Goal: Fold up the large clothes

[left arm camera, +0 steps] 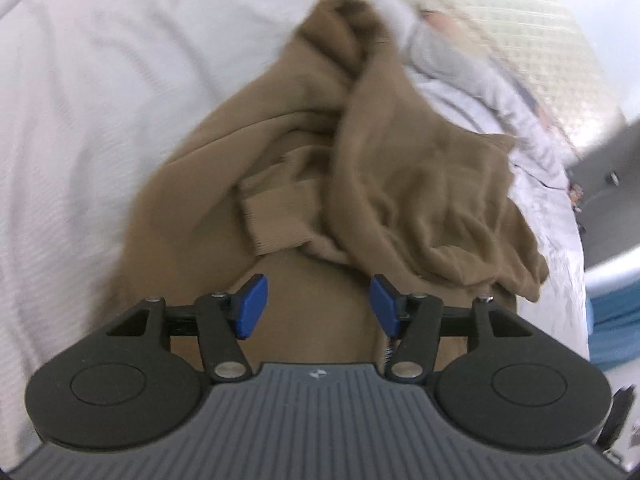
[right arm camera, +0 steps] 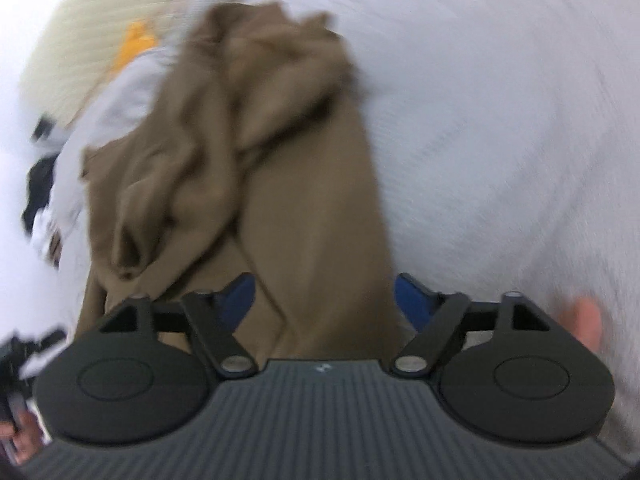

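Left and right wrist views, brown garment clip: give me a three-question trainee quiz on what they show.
1. True or false: the left hand-held gripper is clamped on the crumpled brown knit garment.
2. The garment lies on: A) the white bed sheet B) a wooden floor C) a metal rack.
3. Fill in: fabric runs between the open fingers of the ____ hand-held gripper.

Key: 1 false, its jaws are open; 2 A; 3 right.

Tan-brown sweater [left arm camera: 360, 184], white ribbed bedcover [left arm camera: 80, 140], blue-padded black tongs [left arm camera: 318, 306], yellow cloth [right arm camera: 136, 46]
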Demonstrator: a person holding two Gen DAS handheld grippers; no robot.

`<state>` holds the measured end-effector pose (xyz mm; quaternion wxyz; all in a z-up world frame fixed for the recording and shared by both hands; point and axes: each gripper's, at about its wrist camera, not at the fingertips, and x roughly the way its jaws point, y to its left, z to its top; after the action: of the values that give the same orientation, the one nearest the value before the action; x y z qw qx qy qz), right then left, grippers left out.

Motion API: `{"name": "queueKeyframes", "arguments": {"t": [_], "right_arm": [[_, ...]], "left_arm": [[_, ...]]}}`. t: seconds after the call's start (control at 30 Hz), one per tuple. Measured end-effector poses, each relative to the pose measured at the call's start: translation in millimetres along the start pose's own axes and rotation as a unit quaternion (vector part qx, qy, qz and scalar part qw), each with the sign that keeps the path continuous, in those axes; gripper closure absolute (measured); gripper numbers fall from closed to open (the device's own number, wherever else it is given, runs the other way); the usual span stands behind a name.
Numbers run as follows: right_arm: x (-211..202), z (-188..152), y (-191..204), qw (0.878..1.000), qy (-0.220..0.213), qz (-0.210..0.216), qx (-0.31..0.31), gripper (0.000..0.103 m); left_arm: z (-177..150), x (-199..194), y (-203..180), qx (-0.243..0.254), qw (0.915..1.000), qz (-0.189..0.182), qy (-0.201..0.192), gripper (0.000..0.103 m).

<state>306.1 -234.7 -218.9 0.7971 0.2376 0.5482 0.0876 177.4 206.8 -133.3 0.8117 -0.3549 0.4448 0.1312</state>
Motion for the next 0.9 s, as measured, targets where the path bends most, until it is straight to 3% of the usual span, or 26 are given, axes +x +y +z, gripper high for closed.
{"name": "queueKeyframes", "arguments": {"t": [0.13,0.33,0.5,0.63,0.9], "right_arm": [[17.8,-3.1,-7.7,0.999,0.023,-0.013,0.020,0.024],[38.2,-13.5,-3.8,0.998,0.060,0.011,0.024,0.024],[41.1,-17.2,-2.7,0.997,0.068,0.018,0.018,0.024],[45.1,-16.0,-2.3,0.997,0.070,0.020,0.015,0.023],[51.4,-6.8,-0.6,0.997,0.073,0.027,0.018,0.021]], "left_arm": [[8.6,-1.6,26.7,-0.034,0.9987,0.032,0.019,0.039],[11.0,10.6,50.3,-0.059,0.9950,0.071,0.038,0.039],[9.0,12.2,51.9,-0.047,0.9924,0.105,0.043,0.043],[-1.3,2.5,48.0,-0.016,0.9915,0.125,0.031,0.048],[-23.5,-26.2,40.6,0.021,0.9918,0.123,-0.027,0.048]]}}
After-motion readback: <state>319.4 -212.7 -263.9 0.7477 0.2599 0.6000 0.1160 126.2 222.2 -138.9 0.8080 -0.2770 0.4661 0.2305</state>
